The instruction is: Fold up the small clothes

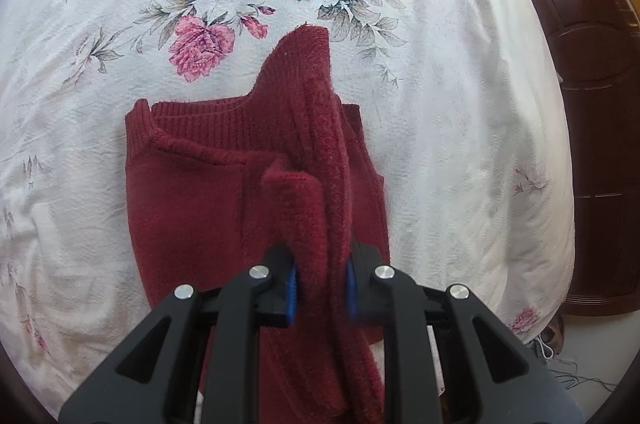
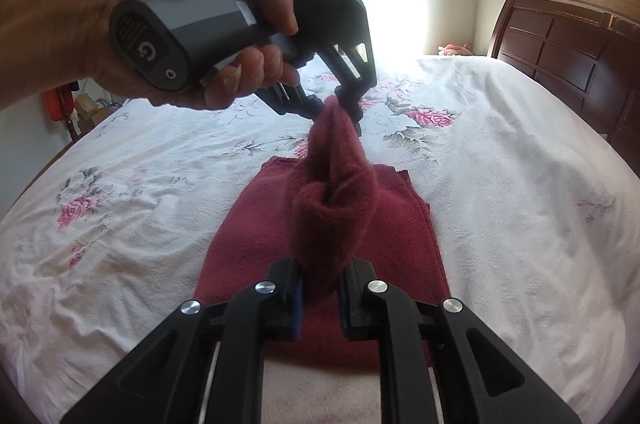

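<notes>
Two hand-held grippers pinch one dark red sweater sleeve point(image 2: 334, 208) between them, lifted above the sweater point(image 1: 188, 208) body that lies flat on the flowered bedspread point(image 1: 460, 112). The left hand-held gripper point(image 1: 320, 282) is clamped on one end of the sleeve, the blue pads point(image 1: 291, 290) pressing the knit from both sides; the right hand-held gripper point(image 2: 320, 288) is clamped on the other end. The sleeve's long axis runs from one gripper to the other, in line with the body's length. In the left wrist view the ribbed collar point(image 1: 200, 120) sits at the far end. A hand point(image 2: 172, 20) holds the left tool's grey handle. A dark wooden headboard point(image 2: 560, 64) stands at the bed's right.
</notes>
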### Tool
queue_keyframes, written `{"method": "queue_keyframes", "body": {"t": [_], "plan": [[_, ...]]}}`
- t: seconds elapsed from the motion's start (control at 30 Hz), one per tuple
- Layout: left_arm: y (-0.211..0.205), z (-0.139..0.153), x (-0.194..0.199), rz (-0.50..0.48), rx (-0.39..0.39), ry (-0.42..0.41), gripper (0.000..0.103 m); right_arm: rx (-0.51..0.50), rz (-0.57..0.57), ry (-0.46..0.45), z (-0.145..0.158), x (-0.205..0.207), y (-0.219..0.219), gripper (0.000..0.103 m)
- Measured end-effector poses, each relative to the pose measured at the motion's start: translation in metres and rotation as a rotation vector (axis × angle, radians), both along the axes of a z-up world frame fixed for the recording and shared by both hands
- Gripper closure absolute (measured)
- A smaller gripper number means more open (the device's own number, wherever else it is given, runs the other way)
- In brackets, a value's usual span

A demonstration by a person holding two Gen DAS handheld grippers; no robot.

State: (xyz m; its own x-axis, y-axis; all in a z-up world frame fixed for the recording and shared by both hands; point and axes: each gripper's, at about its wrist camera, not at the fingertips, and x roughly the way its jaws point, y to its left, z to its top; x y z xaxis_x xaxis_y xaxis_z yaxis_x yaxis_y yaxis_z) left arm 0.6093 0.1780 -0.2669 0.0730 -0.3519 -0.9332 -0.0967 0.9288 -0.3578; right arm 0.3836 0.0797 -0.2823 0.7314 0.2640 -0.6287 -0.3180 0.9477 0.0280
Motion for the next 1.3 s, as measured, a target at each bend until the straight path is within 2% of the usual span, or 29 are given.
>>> {"method": "queue_keyframes", "body": {"t": [0.37,0.53,0.8,1.0,1.1,1.13,1.17,1.2,1.27,1.3], "plan": [[-0.039,-0.027,0.005,-0.025,0.092,0.012,0.087,0.056,-0.061,0.05,-0.021,0.008,-0.032,0.09],[-0.061,-0.035,0.006,-0.045,0.171,0.009,0.087,0.111,-0.073,0.079,-0.032,0.009,-0.048,0.09],[-0.086,-0.048,0.009,-0.042,0.249,0.001,0.087,0.173,-0.089,0.125,-0.047,0.014,-0.071,0.09],[-0.098,-0.061,0.007,-0.03,0.271,-0.005,0.087,0.213,-0.087,0.166,-0.059,0.018,-0.086,0.09],[-0.102,-0.064,0.007,-0.02,0.283,-0.016,0.086,0.275,-0.072,0.206,-0.067,0.022,-0.096,0.09],[-0.103,-0.065,0.007,-0.015,0.27,-0.026,0.083,0.308,-0.065,0.225,-0.07,0.024,-0.1,0.09],[-0.103,-0.065,0.005,-0.006,0.238,-0.041,0.075,0.349,-0.062,0.247,-0.072,0.026,-0.106,0.09],[-0.101,-0.065,0.005,0.003,0.186,-0.057,0.059,0.388,-0.059,0.27,-0.076,0.029,-0.112,0.09],[-0.092,-0.065,0.004,0.041,0.024,-0.078,0.039,0.437,-0.055,0.321,-0.084,0.036,-0.121,0.09],[-0.084,-0.065,0.003,0.069,-0.04,-0.085,0.034,0.448,-0.043,0.348,-0.087,0.04,-0.124,0.089]]}}
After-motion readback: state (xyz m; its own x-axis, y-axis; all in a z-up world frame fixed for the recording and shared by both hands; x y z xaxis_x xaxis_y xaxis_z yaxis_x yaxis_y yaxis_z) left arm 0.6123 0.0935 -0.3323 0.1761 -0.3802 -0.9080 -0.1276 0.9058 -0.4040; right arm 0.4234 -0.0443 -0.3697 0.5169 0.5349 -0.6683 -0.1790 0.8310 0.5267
